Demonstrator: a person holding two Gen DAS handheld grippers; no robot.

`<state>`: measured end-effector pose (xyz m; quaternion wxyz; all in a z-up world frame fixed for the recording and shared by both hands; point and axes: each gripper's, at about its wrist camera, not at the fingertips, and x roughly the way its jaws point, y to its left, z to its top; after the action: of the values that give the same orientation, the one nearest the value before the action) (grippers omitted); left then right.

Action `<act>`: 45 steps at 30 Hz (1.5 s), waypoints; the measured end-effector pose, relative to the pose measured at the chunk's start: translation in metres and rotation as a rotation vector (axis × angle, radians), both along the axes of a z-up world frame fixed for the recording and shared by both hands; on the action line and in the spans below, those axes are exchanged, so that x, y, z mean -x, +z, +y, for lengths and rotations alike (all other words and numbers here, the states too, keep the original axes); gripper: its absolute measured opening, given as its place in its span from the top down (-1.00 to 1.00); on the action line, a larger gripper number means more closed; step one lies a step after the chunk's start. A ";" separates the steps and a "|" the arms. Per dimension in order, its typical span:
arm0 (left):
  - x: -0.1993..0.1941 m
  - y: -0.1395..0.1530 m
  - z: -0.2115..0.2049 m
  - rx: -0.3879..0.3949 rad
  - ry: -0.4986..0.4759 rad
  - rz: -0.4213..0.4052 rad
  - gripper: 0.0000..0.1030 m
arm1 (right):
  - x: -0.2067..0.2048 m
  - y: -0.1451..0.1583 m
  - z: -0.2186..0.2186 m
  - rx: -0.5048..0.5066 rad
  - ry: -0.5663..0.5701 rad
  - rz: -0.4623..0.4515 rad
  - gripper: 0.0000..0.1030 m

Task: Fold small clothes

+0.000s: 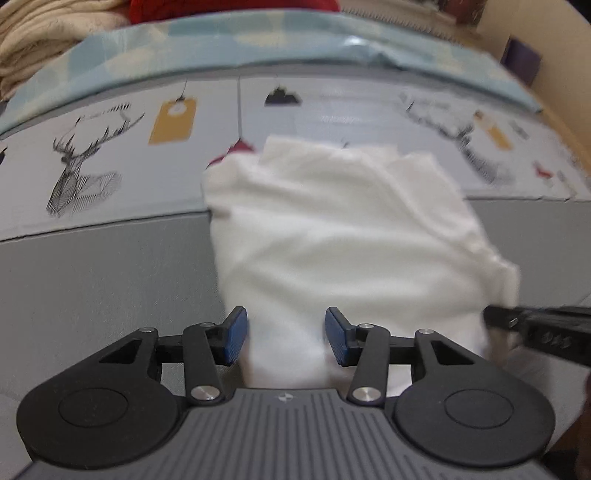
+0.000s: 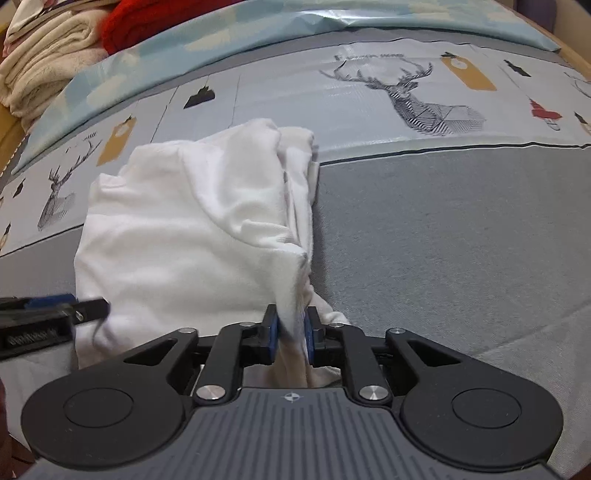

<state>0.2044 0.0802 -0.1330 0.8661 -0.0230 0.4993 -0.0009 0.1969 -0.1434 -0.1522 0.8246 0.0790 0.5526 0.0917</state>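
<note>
A small white garment (image 1: 332, 229) lies partly folded on the grey mat (image 1: 110, 280). My left gripper (image 1: 286, 338) is open, its blue pads apart on either side of the garment's near edge. My right gripper (image 2: 291, 334) is shut on a bunched near-right edge of the white garment (image 2: 192, 236). The right gripper also shows at the right edge of the left wrist view (image 1: 535, 328). The left gripper shows at the left edge of the right wrist view (image 2: 48, 314).
The mat's far part carries a deer print (image 2: 417, 96) with yellow tags. Beyond it lies a light blue sheet (image 1: 258, 40). Folded cream towels (image 2: 40, 55) and a red cloth (image 2: 147, 22) are stacked at the far left.
</note>
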 end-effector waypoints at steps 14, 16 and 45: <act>0.038 0.043 -0.020 -0.167 -0.004 -0.149 -0.59 | 0.016 0.014 -0.025 0.173 0.006 -0.003 0.06; 0.052 0.062 -0.025 -0.191 0.011 -0.213 -0.62 | 0.021 0.026 -0.035 0.224 -0.039 -0.053 0.05; 0.172 0.065 -0.059 -0.134 0.125 -0.217 -0.83 | 0.160 0.113 -0.040 0.081 0.069 -0.432 -0.81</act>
<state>0.0325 0.0211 -0.0676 0.9130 0.0043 0.3992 0.0840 0.0364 -0.1836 -0.0395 0.9227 0.0054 0.3689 0.1122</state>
